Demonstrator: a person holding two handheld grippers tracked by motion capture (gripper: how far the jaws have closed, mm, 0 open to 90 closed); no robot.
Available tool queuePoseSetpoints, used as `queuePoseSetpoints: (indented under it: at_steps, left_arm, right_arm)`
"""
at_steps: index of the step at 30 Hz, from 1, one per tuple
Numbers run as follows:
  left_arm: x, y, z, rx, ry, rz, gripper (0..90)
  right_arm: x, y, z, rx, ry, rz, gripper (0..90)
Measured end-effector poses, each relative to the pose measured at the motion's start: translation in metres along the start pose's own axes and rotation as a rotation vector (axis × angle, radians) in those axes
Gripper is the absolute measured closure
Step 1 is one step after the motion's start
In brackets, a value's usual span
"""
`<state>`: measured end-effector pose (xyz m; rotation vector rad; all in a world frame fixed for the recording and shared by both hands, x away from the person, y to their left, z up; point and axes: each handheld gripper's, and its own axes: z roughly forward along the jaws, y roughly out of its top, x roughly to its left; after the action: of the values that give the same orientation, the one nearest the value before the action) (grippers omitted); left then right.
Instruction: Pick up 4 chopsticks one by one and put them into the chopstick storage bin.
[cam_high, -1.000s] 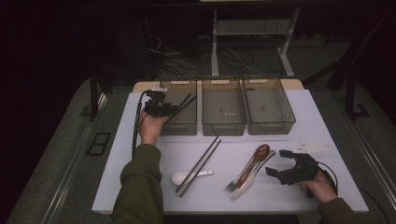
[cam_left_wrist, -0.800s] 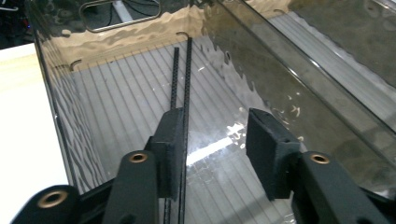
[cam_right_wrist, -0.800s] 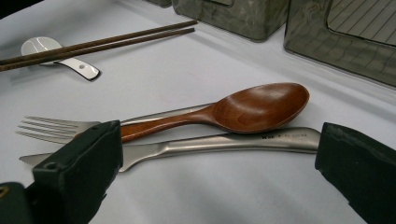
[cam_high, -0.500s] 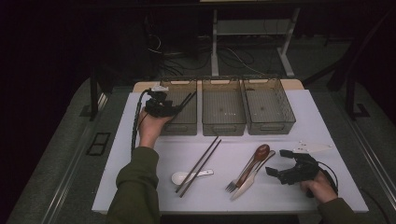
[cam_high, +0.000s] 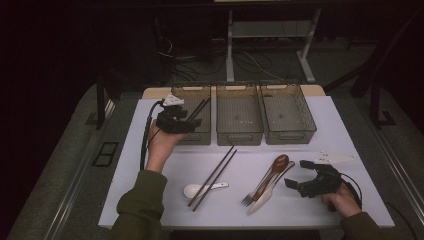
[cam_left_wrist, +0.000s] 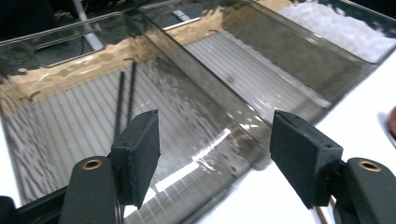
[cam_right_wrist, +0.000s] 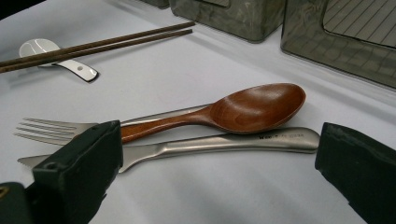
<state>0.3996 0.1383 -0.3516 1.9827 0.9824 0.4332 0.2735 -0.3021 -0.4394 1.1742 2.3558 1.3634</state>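
Hovering your left gripper (cam_high: 192, 120) over the left bin (cam_high: 192, 134) at the desk's far edge, you are holding its jaws apart with nothing between them; they have just been opening. One chopstick pair (cam_left_wrist: 125, 95) is lying inside that bin. Your right gripper (cam_high: 296, 174) is resting near the desk's right front corner, jaws spread wide and gripping nothing, facing the wooden spoon (cam_right_wrist: 243, 109), fork (cam_right_wrist: 51, 129) and knife (cam_right_wrist: 224, 142).

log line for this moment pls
left tongs: open, just been opening, nothing between them, above left bin | chopsticks: in left bin | right tongs: open by wooden spoon
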Motion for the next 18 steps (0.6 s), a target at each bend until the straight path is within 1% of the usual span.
queuePoseSetpoints:
  at_steps: [1,4,6,8,9,10,11,12,14,15,18]
  left_arm:
    - [-0.004,-0.002,-0.002,-0.012,0.002,0.002,31.3]
    - [-0.011,-0.006,-0.006,-0.017,-0.011,0.014,29.0]
    - [-0.017,-0.009,-0.009,-0.021,-0.018,0.011,27.7]
    - [-0.021,-0.011,-0.012,-0.018,-0.024,0.023,26.5]
    - [-0.024,-0.012,-0.013,-0.028,-0.027,0.020,26.2]
    - [-0.026,-0.014,-0.015,-0.028,-0.029,0.026,25.8]
    - [-0.029,-0.015,-0.016,-0.036,-0.030,0.018,25.3]
    - [-0.030,-0.016,-0.017,-0.033,-0.031,0.025,24.8]
    - [-0.035,-0.019,-0.019,-0.040,-0.035,0.017,24.0]
    - [-0.036,-0.021,-0.020,-0.034,-0.035,0.025,23.8]
    - [-0.043,-0.028,-0.021,-0.047,-0.045,0.013,23.2]
  right_arm:
    - [0.000,0.000,0.000,0.000,0.000,0.000,0.8]
    - [0.000,0.000,0.000,-0.001,0.001,-0.001,0.8]
    - [0.000,0.000,0.000,-0.002,0.000,-0.001,0.8]
    - [0.001,0.000,0.000,0.004,0.003,0.011,0.8]
    - [0.000,0.000,0.000,-0.002,0.000,0.000,0.8]
    - [0.000,0.000,0.000,-0.001,0.000,0.003,0.8]
    - [-0.001,0.000,0.000,-0.008,-0.003,-0.009,0.8]
    - [0.000,0.000,-0.001,-0.001,0.000,-0.002,0.8]
    - [0.000,0.000,-0.001,-0.001,0.000,-0.002,0.8]
    - [0.000,0.000,-0.001,0.004,0.002,-0.002,0.8]
    - [0.000,0.000,-0.001,0.002,0.001,0.002,0.8]
